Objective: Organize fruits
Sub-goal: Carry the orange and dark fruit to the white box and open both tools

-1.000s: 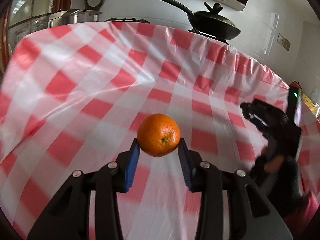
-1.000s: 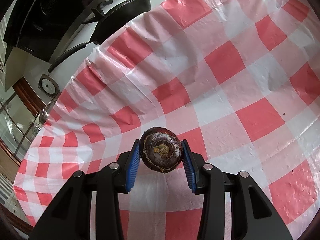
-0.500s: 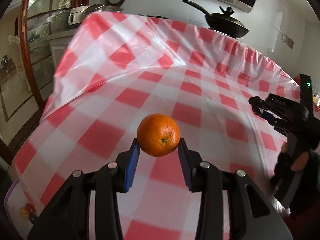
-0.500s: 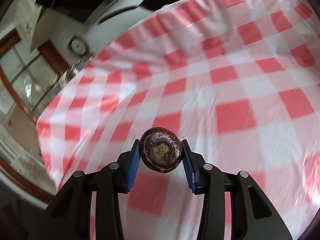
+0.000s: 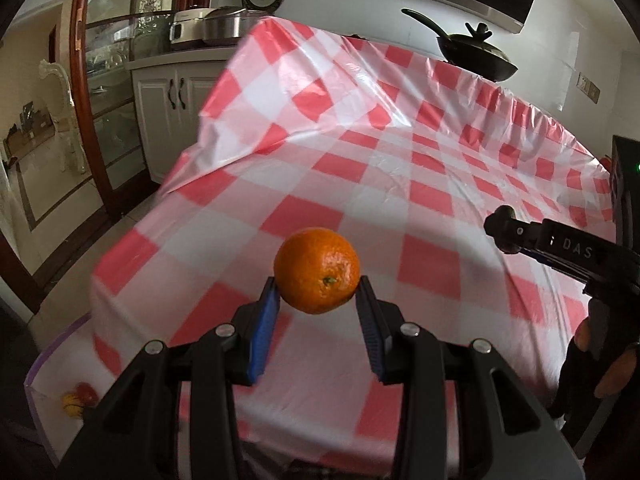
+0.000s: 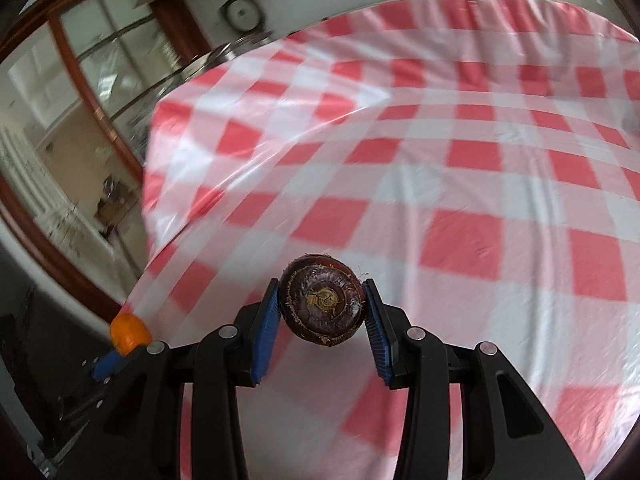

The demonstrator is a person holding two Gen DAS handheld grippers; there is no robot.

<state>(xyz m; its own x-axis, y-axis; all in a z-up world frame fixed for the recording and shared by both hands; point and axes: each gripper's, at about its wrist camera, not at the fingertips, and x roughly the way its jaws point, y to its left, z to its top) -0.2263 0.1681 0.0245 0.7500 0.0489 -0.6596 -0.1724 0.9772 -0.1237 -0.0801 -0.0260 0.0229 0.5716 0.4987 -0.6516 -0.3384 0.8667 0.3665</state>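
- mandarin orange (image 5: pixel 317 270) pinched between the blue pads (image 5: pixel 265 330) of the left gripper (image 5: pixel 318 300), held in the air above the near-left corner of the table, stem end facing the camera
- dark brown round fruit (image 6: pixel 322 305), looks like a mangosteen, clamped in the right gripper (image 6: pixel 323 312), blue pads pressing both sides, held above the tablecloth
- red-and-white checked plastic tablecloth (image 5: pixel 400 184) covers the table, nothing else lying on it in view
- clear bin (image 5: pixel 52 368) below the table's left corner, small yellow and red fruits (image 5: pixel 78 400) inside, blurry
- black lidded pan (image 5: pixel 474 54) beyond the far edge
- rice cooker (image 5: pixel 208 30) on a white cabinet (image 5: pixel 168 92), back left
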